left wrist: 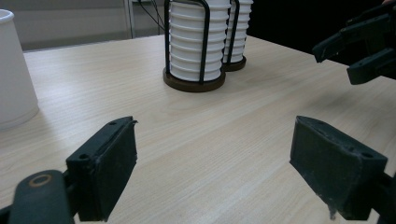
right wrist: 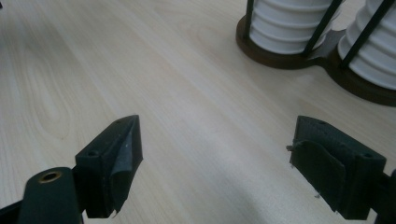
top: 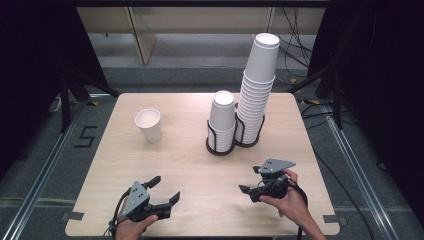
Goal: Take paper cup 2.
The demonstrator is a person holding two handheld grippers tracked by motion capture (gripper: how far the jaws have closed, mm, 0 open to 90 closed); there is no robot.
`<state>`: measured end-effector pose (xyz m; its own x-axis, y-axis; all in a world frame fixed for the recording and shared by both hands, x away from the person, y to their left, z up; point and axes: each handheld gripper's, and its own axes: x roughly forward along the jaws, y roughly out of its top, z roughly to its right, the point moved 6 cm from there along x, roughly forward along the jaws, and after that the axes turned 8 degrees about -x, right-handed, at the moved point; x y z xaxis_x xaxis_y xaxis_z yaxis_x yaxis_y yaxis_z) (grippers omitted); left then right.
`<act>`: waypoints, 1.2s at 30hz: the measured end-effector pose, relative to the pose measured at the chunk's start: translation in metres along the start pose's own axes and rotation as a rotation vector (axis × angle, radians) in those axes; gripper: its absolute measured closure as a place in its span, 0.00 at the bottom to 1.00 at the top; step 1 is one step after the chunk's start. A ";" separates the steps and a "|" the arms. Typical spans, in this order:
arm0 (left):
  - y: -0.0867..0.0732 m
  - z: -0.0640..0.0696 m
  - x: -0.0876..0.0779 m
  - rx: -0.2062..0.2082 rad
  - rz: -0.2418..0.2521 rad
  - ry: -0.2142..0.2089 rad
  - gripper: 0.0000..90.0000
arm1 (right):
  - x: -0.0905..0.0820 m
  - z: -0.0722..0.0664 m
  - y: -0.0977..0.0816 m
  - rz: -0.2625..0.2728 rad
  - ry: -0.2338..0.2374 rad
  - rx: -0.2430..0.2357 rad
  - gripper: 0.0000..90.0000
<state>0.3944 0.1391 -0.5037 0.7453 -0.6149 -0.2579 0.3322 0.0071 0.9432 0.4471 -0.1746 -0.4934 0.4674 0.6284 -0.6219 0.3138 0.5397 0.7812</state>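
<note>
Both grippers, left gripper and right gripper, are hovering with fingers spread, empty; the paper cup is looking light and crushable, so pinching gently mid-wall.

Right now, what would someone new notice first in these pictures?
The tall stack of white paper cups leaning at the table's far right, with the shorter stack beside it in a linked black holder. A single cup stands apart at the left, and the left gripper and right gripper wait open near the front edge.

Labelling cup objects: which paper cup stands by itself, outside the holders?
The single cup at the table's left, mouth up. All other cups sit upside down, stacked in the short stack and tall stack, inside black wire holders.
</note>
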 end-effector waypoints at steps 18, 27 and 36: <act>0.000 -0.002 0.002 0.004 0.013 0.000 0.16 | -0.054 0.059 0.056 0.183 -0.196 0.098 0.19; 0.001 -0.001 0.002 0.007 0.019 -0.006 0.16 | -0.085 0.098 0.109 0.255 -0.294 0.137 0.18; -0.001 0.000 0.003 0.014 -0.005 0.000 0.16 | -0.105 0.128 0.154 0.301 -0.350 0.136 0.17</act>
<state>0.3962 0.1378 -0.5052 0.7439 -0.6145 -0.2627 0.3276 -0.0073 0.9448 0.5522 -0.2297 -0.3010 0.7969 0.5063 -0.3295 0.2163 0.2702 0.9382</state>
